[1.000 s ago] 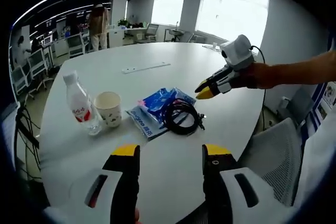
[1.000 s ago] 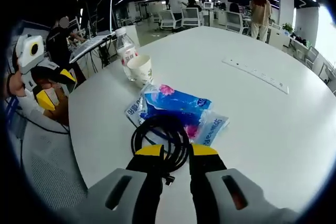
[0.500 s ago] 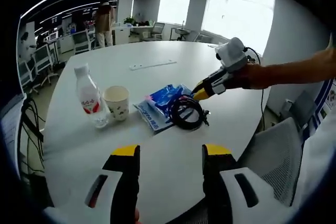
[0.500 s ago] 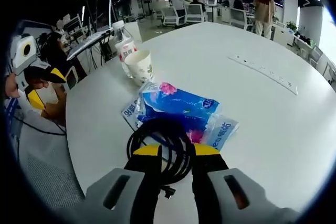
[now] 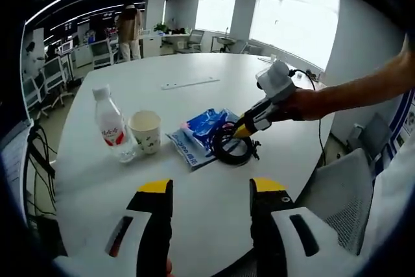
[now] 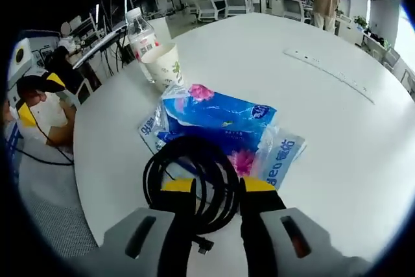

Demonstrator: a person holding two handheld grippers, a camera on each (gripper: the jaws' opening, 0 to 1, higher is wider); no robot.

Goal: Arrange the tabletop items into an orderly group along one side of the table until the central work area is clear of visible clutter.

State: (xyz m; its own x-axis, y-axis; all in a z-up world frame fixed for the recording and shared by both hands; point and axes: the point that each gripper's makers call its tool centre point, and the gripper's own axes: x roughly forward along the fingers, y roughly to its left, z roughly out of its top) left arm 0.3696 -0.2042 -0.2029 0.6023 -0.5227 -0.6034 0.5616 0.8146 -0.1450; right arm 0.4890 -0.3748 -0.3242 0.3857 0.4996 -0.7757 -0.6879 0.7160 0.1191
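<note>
Now right tool (image 6: 219, 186) lower, over cable coil (image 6: 191, 183)

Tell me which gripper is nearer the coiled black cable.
Right. The right gripper has its open jaws straddling the near side of the coiled black cable. The left gripper hangs back at the table's near edge, well apart from it.

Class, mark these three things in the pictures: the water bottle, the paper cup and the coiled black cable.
water bottle (image 5: 111, 126): left gripper view, on its red label.
paper cup (image 5: 145, 132): left gripper view, on its side wall.
coiled black cable (image 6: 153, 168): right gripper view, on the coil's left arc.
</note>
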